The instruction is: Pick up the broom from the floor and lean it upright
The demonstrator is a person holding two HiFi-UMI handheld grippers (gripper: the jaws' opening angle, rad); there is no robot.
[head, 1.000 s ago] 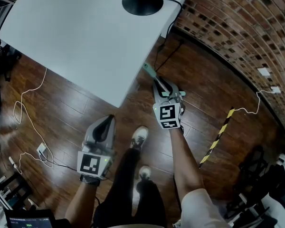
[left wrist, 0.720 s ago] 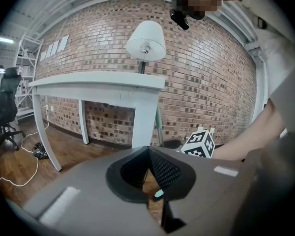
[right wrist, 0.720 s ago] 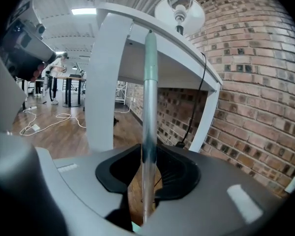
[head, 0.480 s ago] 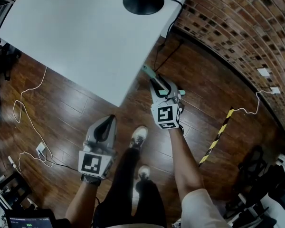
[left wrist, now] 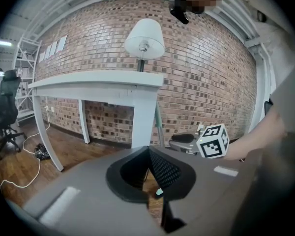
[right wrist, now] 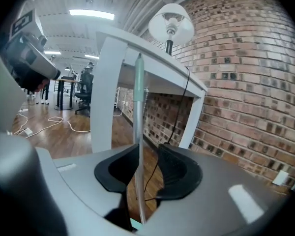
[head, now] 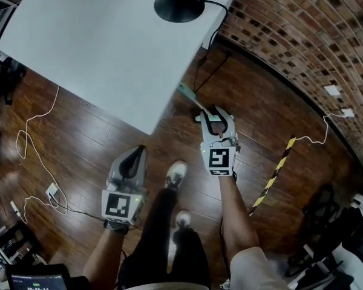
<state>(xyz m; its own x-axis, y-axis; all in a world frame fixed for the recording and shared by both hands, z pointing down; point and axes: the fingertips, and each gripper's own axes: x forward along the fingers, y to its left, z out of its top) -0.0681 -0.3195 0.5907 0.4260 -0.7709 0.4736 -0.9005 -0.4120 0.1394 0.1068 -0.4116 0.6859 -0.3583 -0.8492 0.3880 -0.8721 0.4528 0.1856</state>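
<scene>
**Brick-walled office or lab space**

Ahead of the right tool (head: 213,115) a bare brick wall (head: 302,35) rises from a dark plank floor (head: 97,144). A white desk (head: 103,41) bearing a lamp (head: 179,2) stands just in front. Left of the left tool (head: 135,153) are loose cables (head: 30,138), an office chair (left wrist: 5,107) and metal shelving (left wrist: 27,77). Strip lights (right wrist: 91,14) hang overhead, and striped hazard tape (head: 272,177) marks the floor to the right tool's right.

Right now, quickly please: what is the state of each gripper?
Left gripper: closed, holding nothing.
Right gripper: open, jaws have just been opening; broom handle stands between them, not gripped.
</scene>
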